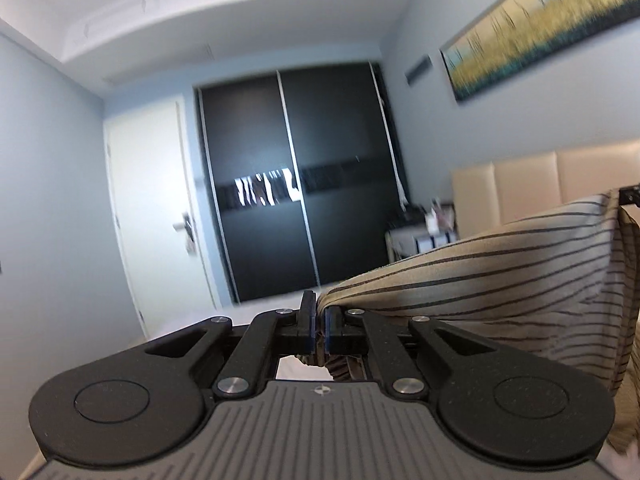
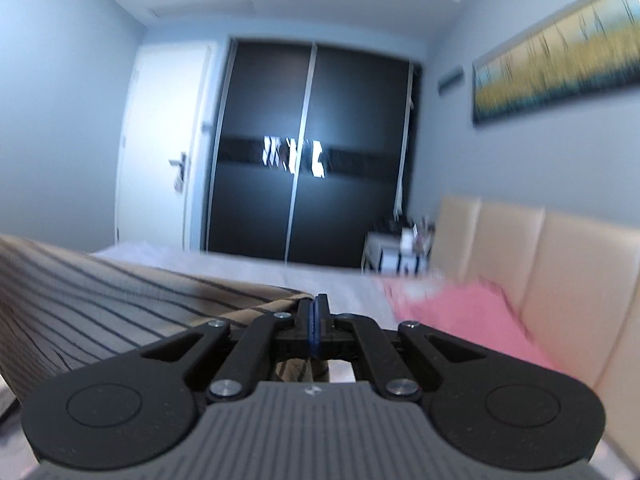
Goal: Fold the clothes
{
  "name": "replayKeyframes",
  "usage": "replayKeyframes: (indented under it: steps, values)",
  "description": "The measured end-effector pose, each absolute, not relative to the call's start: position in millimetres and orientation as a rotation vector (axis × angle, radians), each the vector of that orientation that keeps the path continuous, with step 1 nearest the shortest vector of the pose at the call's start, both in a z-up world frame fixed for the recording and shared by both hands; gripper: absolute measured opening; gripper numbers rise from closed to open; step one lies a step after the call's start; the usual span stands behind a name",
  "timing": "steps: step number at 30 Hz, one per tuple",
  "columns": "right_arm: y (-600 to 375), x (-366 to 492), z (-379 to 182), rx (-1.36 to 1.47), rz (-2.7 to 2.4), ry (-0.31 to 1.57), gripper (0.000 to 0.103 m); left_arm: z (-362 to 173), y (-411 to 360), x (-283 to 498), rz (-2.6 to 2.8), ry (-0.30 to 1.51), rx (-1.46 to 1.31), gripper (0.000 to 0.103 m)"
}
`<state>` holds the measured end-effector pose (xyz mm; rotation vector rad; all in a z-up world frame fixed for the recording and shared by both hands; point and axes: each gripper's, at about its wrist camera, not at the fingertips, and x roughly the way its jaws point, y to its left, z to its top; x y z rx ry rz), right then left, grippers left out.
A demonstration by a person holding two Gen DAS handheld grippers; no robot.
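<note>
the left gripper (image 1: 319, 316) and right gripper (image 2: 316, 320) each pinch the striped shirt (image 1: 500, 276) tight, holding it up over the bed (image 2: 240, 268) to fold.

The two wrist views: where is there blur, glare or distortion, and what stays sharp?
Left wrist view: the left gripper and the striped garment it pinches look sharp; the painting is smeared; a bright reflection sits on the wardrobe door. Right wrist view: the right gripper is sharp; the pink cloth and headboard are blurred; fisheye bends the walls.
</note>
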<state>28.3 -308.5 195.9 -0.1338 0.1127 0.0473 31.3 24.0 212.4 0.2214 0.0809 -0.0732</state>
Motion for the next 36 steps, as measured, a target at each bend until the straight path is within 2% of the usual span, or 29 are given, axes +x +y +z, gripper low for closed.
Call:
replayKeyframes:
  steps: [4,8,11,16,17,18,19,20,23,29,36]
  values:
    - [-290.6,40.2,223.9,-0.163,0.087,0.086,0.001,234.2,24.3,50.3,-0.039,0.061,0.282,0.002]
    - [-277.3,73.1,221.3,-0.179,0.106,0.165,0.001,228.8,31.5,68.5,-0.056,0.167,0.275,0.002]
    - [-275.0,95.3,199.3,-0.145,0.145,0.261,0.001,200.6,37.1,66.4,-0.06,0.244,0.31,0.002]
    - [-264.2,125.2,129.8,-0.182,0.215,0.427,0.004,120.6,44.5,87.1,-0.076,0.487,0.381,0.002]
    - [-262.2,131.7,114.1,-0.188,0.221,0.458,0.006,104.2,48.3,94.1,-0.066,0.531,0.393,0.002]
    - [-260.2,138.2,98.3,-0.194,0.228,0.488,0.016,88.7,52.6,101.0,-0.056,0.577,0.402,0.002]
    - [-259.0,145.1,83.2,-0.2,0.223,0.515,0.035,75.7,58.5,107.7,-0.047,0.628,0.401,0.002]
    - [-258.9,151.2,69.1,-0.201,0.202,0.536,0.039,62.7,64.3,114.4,-0.037,0.678,0.4,0.002]
    - [-259.9,163.3,36.5,-0.152,0.174,0.62,0.039,30.5,80.7,128.8,-0.014,0.801,0.374,0.002]
    - [-254.4,172.6,3.0,-0.142,0.249,0.714,0.039,2.0,86.8,140.2,-0.016,0.868,0.411,0.002]
    - [-207.8,153.1,-33.7,-0.354,0.525,0.738,0.041,-31.7,96.8,155.7,-0.017,0.94,0.453,0.002]
